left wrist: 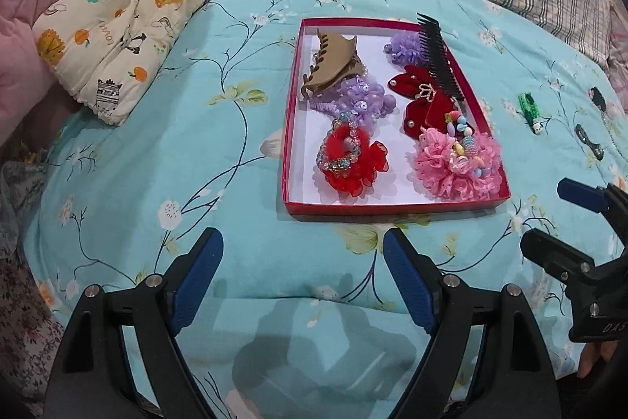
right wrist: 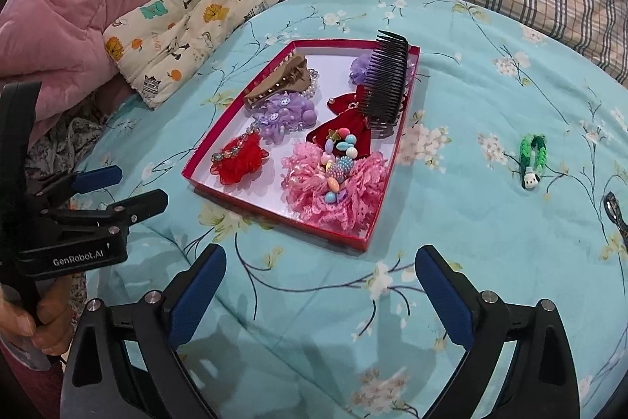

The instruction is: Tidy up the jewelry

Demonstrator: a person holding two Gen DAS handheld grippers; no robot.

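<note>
Left gripper (left wrist: 302, 242) jaws spread wide, nothing between them, hovering over the teal floral bedspread (left wrist: 157, 152) just short of the shallow red cardboard tray (left wrist: 292, 105). Right gripper (right wrist: 320, 258) same: wide open, empty, near the tray's right front corner.

Tray contents:
- tan plastic claw clip (left wrist: 333, 61), back left, resting partly on the lilac beaded scrunchie (left wrist: 353, 101)
- red chiffon scrunchie with a clear bead bracelet (left wrist: 349, 160), front left
- pink lace scrunchie (left wrist: 459, 163), front right, with a pastel bead string (right wrist: 337, 160) draped across it
- dark red velvet bow with pearls (left wrist: 420, 93), mid right
- black plastic comb (right wrist: 382, 81) leaning on the right rim, teeth over the bow
- small purple frilly scrunchie (left wrist: 404, 46), back right

Outside the tray, on the bedspread to its right: green woven band with a small white charm (right wrist: 530, 160), well apart from the tray. Two dark clips (left wrist: 588, 140) further right, detail unclear.

Cartoon-animal print cushion (left wrist: 121, 38) lies back left.
</note>
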